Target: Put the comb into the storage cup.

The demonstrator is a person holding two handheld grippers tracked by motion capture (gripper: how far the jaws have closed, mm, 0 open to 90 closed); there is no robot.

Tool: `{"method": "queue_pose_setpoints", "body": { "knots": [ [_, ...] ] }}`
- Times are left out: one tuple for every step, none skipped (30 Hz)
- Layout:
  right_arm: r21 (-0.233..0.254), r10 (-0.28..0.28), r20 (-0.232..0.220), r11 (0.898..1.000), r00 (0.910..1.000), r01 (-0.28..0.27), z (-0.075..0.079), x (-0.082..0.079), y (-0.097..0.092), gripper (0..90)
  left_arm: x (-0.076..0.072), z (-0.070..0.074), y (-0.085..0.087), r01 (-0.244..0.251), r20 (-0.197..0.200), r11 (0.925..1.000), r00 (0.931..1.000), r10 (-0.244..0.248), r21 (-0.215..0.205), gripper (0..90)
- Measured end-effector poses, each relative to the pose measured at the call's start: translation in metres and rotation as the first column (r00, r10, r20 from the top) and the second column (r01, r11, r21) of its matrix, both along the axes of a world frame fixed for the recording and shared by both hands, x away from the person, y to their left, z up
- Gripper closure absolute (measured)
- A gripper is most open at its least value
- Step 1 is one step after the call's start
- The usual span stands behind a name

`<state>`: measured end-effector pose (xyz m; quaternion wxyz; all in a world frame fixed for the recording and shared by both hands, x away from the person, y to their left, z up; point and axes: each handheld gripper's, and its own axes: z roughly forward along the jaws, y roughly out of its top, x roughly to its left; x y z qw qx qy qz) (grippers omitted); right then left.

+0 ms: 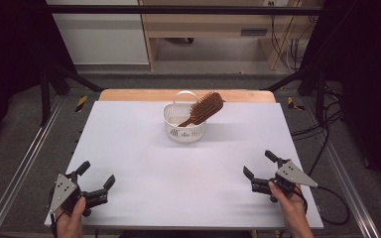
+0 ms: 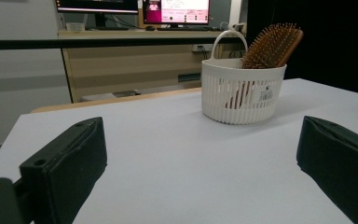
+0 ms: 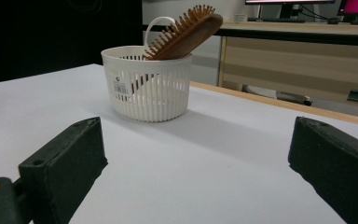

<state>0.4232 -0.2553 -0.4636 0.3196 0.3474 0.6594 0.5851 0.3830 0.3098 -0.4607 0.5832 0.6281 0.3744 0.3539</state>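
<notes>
High view: left gripper (image 1: 96, 179) and right gripper (image 1: 261, 164) at near table (image 1: 144, 163) edge, jaws spread wide, empty. White basket (image 1: 184, 127) at far centre, wooden hairbrush (image 1: 204, 108) leaning inside, handle down.

Left gripper view: basket ahead right, well apart.

Right gripper view: basket ahead left, brush head over rim.

The basket (image 1: 184, 124) at the far middle looks like white plastic, ribbed and slotted, faintly glossy, with a paper label on its wall. The hairbrush (image 1: 204, 109) leaning in it is brown wood with a smooth sheen. The table (image 1: 144, 163) under me is matt, pale and smooth, edged in bare wood at the far side. My jaws are matt black.
</notes>
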Motion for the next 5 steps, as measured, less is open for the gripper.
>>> {"method": "queue_pose_setpoints", "body": {
  "knots": [
    [-0.003,0.004,-0.003,1.0,1.0,-0.004,0.0002,0.0004,0.0019,3.9,0.0003,-0.0003,-0.0005,0.001,-0.002,1.0,1.0,-0.001,0.001,1.8],
    [-0.007,0.008,-0.003,1.0,1.0,-0.008,0.0004,0.0007,0.0034,3.9,0.0007,-0.0007,-0.0009,0.001,-0.004,1.0,1.0,-0.001,0.002,1.8],
    [-0.01,0.011,-0.002,1.0,0.9999,-0.011,0.0006,0.0012,0.0047,3.9,0.0009,-0.001,-0.0013,0.002,-0.006,1.0,1.0,-0.002,0.003,1.8],
    [-0.008,0.014,-0.005,1.0,0.9999,-0.014,0.0009,0.0014,0.0059,4.2,0.0012,-0.0013,-0.0016,0.003,-0.008,1.0,1.0,-0.003,0.005,1.8],
    [-0.005,0.018,-0.008,1.0,0.9998,-0.018,0.0009,0.0016,0.007,4.6,0.0013,-0.0013,-0.0019,0.004,-0.009,1.0,1.0,-0.003,0.007,1.8]
  ]
}}
